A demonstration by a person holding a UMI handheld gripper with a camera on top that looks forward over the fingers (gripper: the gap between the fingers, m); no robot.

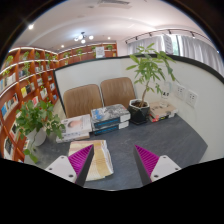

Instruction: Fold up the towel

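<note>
The gripper [113, 161] stood spread and empty, the towel [98, 160] lying lower left beside its left finger, long axis running away.

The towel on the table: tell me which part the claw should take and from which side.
Take the towel by its near short edge, coming in low from the claw's own side. It lies flat and folded lengthwise on the grey table, running away toward the books, just ahead of the left finger, so that edge is probably easiest to reach. The fingers stand open.
</note>
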